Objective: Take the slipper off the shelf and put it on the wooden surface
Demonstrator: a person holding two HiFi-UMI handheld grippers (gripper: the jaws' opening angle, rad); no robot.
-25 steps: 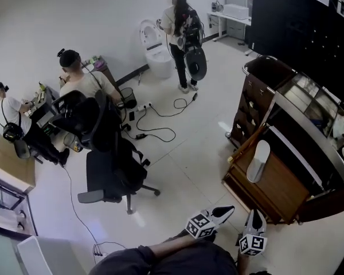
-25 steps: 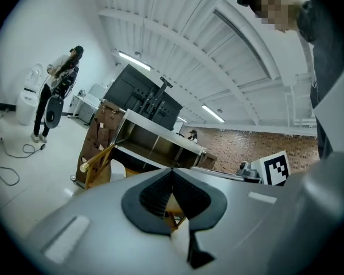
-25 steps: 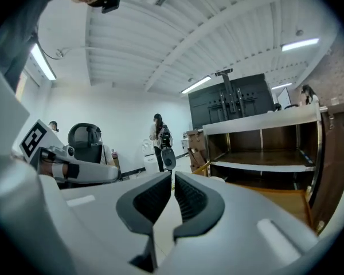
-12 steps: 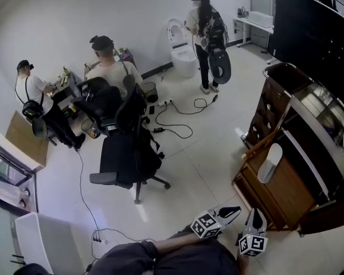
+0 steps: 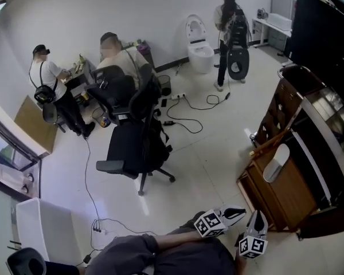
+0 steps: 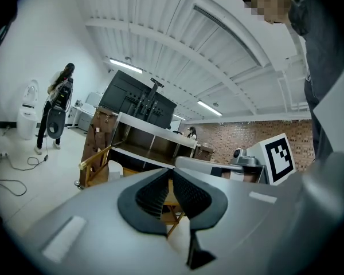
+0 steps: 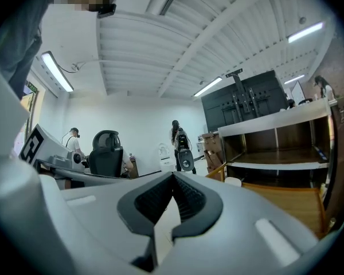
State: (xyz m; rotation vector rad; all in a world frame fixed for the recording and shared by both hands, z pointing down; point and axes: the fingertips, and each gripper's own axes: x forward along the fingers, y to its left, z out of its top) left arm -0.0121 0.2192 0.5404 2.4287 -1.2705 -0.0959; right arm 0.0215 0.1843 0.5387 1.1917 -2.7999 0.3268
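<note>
The slipper lies on the wood below the shelf, so the task looks done; left gripper and right gripper are closed, empty.

The right claw has its jaws pressed together on nothing, and beyond its tips a black office chair stands at ten o'clock, a standing person at twelve, a wooden shelf unit at two and a white slipper at three.
</note>
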